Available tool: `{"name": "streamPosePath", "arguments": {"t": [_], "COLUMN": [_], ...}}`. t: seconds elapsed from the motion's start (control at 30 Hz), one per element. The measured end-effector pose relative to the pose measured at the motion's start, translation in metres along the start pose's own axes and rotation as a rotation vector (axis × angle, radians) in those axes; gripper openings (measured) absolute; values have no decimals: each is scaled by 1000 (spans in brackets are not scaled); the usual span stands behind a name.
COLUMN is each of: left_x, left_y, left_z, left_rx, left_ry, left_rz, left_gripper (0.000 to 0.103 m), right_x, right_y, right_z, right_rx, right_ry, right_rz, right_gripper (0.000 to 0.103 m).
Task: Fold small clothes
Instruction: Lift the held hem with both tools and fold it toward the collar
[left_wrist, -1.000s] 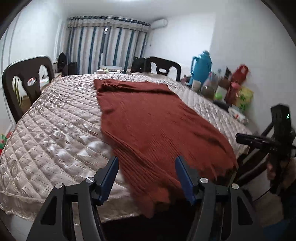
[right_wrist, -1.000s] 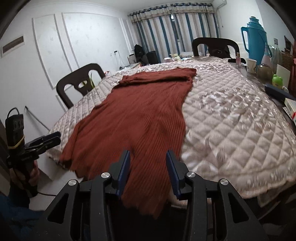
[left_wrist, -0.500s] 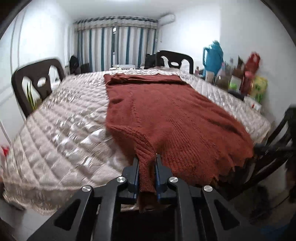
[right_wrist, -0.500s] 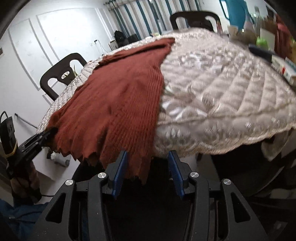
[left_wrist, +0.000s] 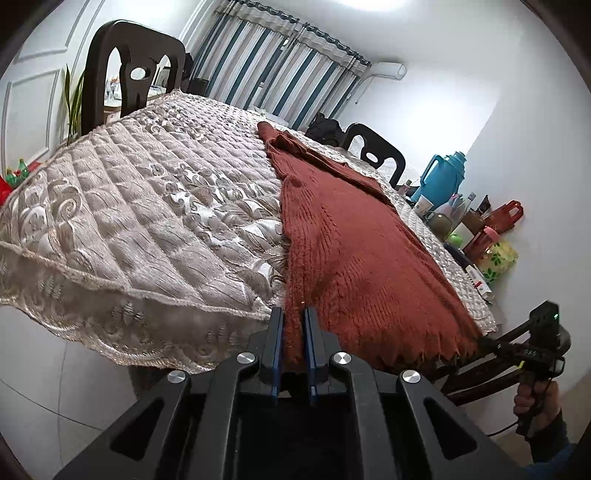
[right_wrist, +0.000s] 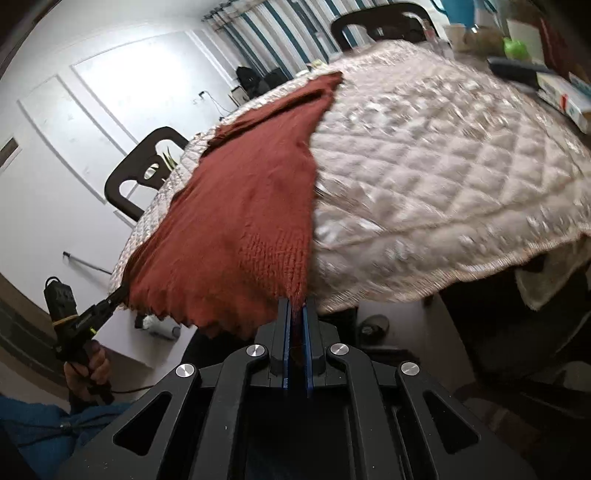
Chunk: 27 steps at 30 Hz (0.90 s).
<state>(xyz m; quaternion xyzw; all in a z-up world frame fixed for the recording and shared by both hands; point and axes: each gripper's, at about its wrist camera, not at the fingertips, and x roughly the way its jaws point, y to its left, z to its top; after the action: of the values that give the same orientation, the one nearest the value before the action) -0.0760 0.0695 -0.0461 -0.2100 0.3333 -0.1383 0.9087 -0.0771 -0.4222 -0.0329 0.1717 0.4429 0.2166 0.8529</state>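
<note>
A rust-red knitted garment lies stretched along a table under a quilted beige cover. Its zigzag hem hangs over the near edge. My left gripper is shut on the hem's left corner. My right gripper is shut on the hem's right corner, and the garment runs away from it up the table. Each gripper shows in the other's view, the right one at the hem's far end and the left one likewise.
Dark chairs stand around the table. A blue thermos, bottles and boxes crowd the right side of the table. Striped curtains hang at the far end. The tiled floor lies below.
Both grippers dropped to the table's near edge. The left closed on the hem corner half a second ago; the right, open then, has now closed on the other corner.
</note>
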Motion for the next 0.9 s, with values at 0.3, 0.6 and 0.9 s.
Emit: {"name": "streamPosePath", "arguments": {"t": [0.3, 0.6, 0.9], "left_x": [6, 25, -12], "left_y": [-17, -44, -3], "left_z": [3, 11, 26], "left_rx": [58, 208, -71], "left_ry": [7, 13, -1], "left_rz": [-29, 155, -162], "left_gripper": [64, 27, 8], "right_x": [11, 33, -29], "right_y": [-10, -3, 19], "right_z": [-4, -4, 18], "right_rx": [14, 36, -100], "right_ry": [13, 32, -99], "right_rz": [50, 99, 187], "right_gripper": [18, 29, 5]}}
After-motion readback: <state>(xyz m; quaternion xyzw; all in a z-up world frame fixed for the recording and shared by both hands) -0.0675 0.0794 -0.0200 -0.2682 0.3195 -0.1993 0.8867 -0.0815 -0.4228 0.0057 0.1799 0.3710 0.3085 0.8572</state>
